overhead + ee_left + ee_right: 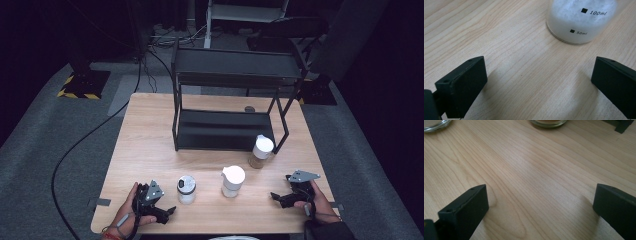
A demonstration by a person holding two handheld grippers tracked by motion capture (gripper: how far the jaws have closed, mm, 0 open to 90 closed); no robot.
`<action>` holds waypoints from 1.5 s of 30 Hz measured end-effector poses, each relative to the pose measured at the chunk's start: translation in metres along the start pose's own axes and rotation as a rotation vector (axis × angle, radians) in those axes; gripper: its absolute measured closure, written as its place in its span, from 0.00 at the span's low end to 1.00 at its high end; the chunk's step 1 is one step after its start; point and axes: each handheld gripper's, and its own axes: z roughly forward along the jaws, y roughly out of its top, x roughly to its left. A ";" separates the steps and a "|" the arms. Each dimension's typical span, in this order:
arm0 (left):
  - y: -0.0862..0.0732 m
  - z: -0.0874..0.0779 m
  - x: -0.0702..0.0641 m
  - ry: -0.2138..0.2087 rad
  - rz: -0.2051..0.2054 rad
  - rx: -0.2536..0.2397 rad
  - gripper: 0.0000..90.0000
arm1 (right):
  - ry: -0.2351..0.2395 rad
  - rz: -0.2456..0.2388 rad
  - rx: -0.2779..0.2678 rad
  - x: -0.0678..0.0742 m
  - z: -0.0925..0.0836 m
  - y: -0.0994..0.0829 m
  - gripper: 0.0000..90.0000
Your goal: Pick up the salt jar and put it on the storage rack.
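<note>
Both the left gripper and the right gripper rest open and empty on the desk; the near-left measuring jar, likely rigid and slippery, suits a mid-body grip.

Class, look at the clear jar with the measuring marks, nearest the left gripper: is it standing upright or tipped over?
Upright. The clear jar with the measuring marks stands on its round base on the wooden table, cap facing up.

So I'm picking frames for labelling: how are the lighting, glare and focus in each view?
High view: the table is well lit, the surroundings nearly black, and the rack reads dark. Left gripper view: the jar is soft and washed out, though its volume marks are legible. Right gripper view: a pale sheen crosses the wood, and the left tool and right tool cast soft shadows.
</note>
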 end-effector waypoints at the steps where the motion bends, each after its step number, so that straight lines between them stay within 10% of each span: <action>1: 0.000 0.000 0.000 0.000 0.000 0.001 0.00 | -0.001 0.001 -0.001 0.000 0.000 0.000 0.00; 45: 0.026 -0.024 -0.020 -0.016 -0.021 0.013 0.02 | -0.010 0.010 -0.002 0.002 0.001 0.000 0.00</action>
